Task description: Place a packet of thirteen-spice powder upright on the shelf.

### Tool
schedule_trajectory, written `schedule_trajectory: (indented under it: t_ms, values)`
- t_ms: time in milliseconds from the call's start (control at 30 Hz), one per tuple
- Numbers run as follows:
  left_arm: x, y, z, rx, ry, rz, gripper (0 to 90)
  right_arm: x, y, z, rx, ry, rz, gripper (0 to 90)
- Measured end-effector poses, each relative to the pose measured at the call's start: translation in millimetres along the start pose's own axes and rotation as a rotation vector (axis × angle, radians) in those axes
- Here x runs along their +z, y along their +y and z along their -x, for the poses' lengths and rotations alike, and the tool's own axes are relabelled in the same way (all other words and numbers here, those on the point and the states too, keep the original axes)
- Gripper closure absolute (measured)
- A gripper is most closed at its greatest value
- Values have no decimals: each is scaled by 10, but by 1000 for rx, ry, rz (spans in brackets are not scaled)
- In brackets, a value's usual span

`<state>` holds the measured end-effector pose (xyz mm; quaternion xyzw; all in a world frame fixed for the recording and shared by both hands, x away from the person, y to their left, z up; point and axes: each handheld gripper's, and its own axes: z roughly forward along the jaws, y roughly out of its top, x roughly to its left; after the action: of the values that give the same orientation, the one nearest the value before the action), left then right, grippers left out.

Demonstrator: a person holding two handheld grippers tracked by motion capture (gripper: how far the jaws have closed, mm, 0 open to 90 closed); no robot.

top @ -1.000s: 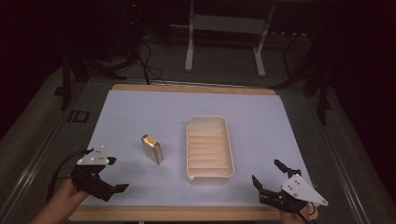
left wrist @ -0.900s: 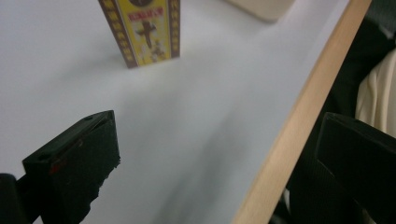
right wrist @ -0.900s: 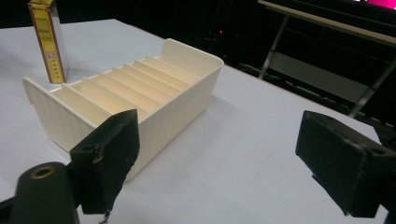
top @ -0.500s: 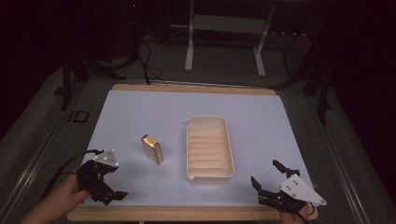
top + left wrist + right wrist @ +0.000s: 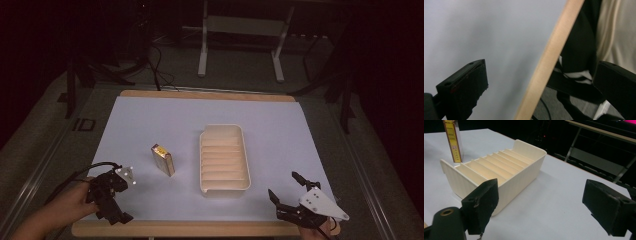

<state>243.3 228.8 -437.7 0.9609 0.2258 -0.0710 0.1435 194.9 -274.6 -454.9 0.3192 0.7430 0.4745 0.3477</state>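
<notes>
We see a desk (image 5: 150, 120) covered with a pale sheet and edged in light wood, set in a dark room. Near its middle sits a cream tray (image 5: 224, 159) with low cross ribs dividing it into slots, its long side running away from us. Just to the left of the tray, apart from it, a small yellow-labelled box (image 5: 163, 160) stands upright on the sheet; in the right gripper view the same box (image 5: 452, 140) rises behind the far corner of the tray (image 5: 499, 167), not touching it. Our left gripper (image 5: 114, 197) is held at the near left corner of the desk, a hand (image 5: 62, 209) behind it, and in the left gripper view its two black fingers (image 5: 464, 85) stand wide apart with nothing between them, one over the pale sheet and the other past the wooden edge (image 5: 549, 60) of the desk. Our right gripper (image 5: 287, 192) hovers at the near right corner, aimed toward the tray, and its fingers (image 5: 482, 202) are likewise spread wide and empty, with the tray's near end just beyond them.
</notes>
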Motion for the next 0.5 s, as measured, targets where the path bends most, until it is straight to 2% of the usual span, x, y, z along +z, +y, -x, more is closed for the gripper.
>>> schedule_trajectory:
  t_ms: [133, 167, 233, 500]
  values:
    - [0, 13, -28, 41, 1, -23, 0, 0, 0, 0, -1, 0, 0, 136]
    - [0, 13, -28, 41, 1, -23, 0, -1, 0, -1, -2, 0, 0, 136]
    - [-34, 32, -112, 9, -10, -22, 0, 0, 0, -2, -4, -2, 0, 136]
    - [-132, 88, -201, 46, 31, -59, 0, 1, 2, -8, -13, 1, -1, 136]
